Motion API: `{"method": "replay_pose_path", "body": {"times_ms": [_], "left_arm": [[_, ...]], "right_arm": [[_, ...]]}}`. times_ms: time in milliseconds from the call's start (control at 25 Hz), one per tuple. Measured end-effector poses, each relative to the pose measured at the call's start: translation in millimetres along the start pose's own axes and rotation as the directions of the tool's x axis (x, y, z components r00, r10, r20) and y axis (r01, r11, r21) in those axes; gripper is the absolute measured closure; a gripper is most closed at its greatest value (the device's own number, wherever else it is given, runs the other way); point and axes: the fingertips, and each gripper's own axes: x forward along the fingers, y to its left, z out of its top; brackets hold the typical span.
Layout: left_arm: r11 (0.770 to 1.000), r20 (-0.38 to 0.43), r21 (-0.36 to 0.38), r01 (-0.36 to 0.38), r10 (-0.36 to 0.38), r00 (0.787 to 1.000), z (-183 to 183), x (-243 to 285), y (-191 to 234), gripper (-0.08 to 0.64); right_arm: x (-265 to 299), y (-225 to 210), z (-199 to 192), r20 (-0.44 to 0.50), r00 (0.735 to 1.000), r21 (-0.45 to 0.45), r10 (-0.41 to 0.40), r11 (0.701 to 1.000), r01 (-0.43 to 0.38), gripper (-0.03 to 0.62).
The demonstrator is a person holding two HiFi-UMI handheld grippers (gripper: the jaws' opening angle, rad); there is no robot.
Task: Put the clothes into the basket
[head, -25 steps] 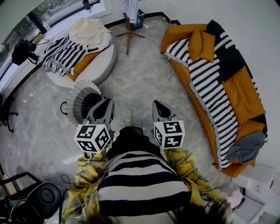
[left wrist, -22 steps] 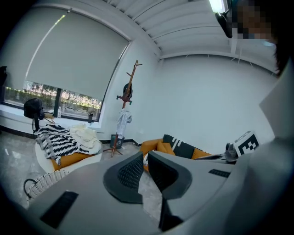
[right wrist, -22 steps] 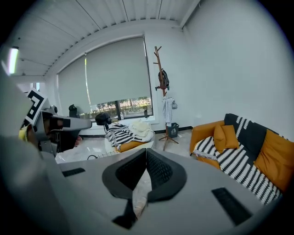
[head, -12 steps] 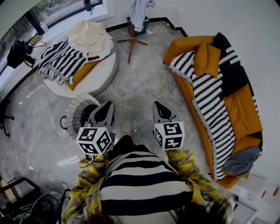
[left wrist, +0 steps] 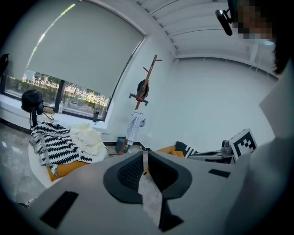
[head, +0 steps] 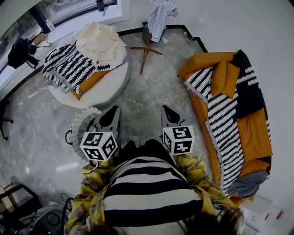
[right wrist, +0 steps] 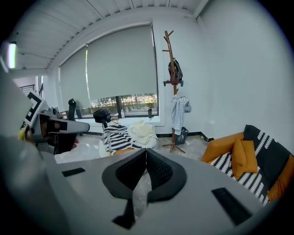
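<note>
A cream garment (head: 98, 41) and a black-and-white zigzag throw (head: 69, 66) lie on a round white seat (head: 103, 89) at the upper left of the head view. They also show in the left gripper view as the cream garment (left wrist: 89, 137) and the throw (left wrist: 53, 144). A ribbed white basket (head: 79, 126) stands on the floor just left of my left gripper (head: 111, 115). That gripper is shut and empty. My right gripper (head: 168, 112) is also shut with nothing in it, held over bare floor. A checked shirt (head: 161, 13) hangs on a wooden coat stand.
An orange sofa (head: 257, 133) with a striped throw (head: 220, 114) and a grey garment (head: 248, 184) runs along the right. The coat stand's feet (head: 146, 49) rest on the floor ahead. Cables and a dark chair (head: 46, 222) lie at the lower left.
Both grippers have travelled across the room. The round seat and the coat stand have slid rightward in the head view. The sofa has shifted toward the right edge. The jaws stayed shut.
</note>
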Motion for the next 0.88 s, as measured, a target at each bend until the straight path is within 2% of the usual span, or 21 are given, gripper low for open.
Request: {"method": "replay_pose_path", "body": {"times_ms": [240,480,720,880], "left_arm": [[0.998,0.012,-0.014,-0.064,0.064,0.998,18,21,30,0.515],[0.983,0.044,-0.070,-0.171,0.174,0.984,37,45,68,0.515],[0.960,0.069,-0.107,-0.260,0.268,0.961,56,86,91,0.515],[0.934,0.076,-0.127,-0.333,0.344,0.936,64,110,97,0.515]], "right_arm": [[47,-5,32,0.010,0.998,-0.032,0.055,0.998,-0.054,0.566],[108,-8,66,0.008,0.988,-0.089,0.151,0.985,-0.150,0.566],[165,-16,101,0.000,0.958,-0.145,0.287,0.948,-0.284,0.565],[197,-20,120,-0.023,0.919,-0.199,0.393,0.899,-0.389,0.565]]}}
